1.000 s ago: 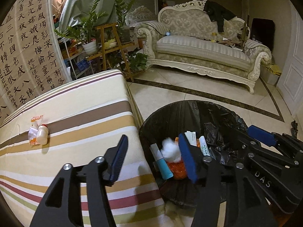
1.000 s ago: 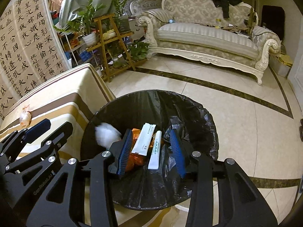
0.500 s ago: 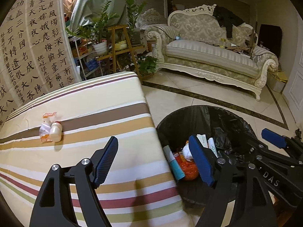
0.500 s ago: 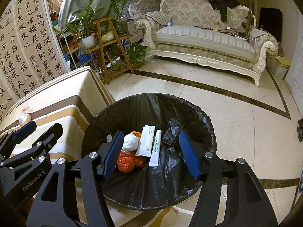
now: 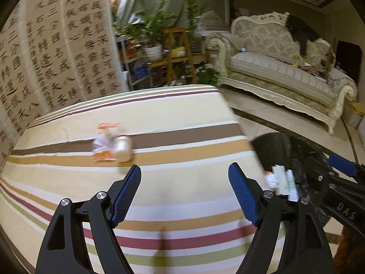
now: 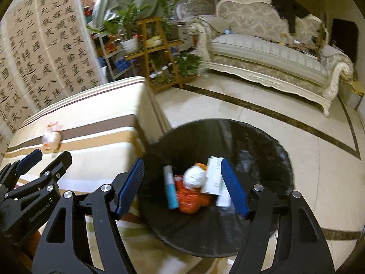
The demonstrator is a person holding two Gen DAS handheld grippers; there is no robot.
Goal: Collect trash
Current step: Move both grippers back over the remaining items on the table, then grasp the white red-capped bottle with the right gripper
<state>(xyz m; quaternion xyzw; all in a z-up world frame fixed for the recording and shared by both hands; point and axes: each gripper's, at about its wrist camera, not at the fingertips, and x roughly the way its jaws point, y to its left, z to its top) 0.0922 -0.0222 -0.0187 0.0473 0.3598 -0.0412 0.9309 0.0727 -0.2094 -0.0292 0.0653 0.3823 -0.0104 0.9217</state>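
Both grippers empty: left gripper [image 5: 183,194] spread wide, nearer the bottle [image 5: 124,148] lying ahead-left; right gripper [image 6: 182,187] opening over bin [image 6: 269,141].

"DAS" is printed in white on the right claw [image 5: 342,187].
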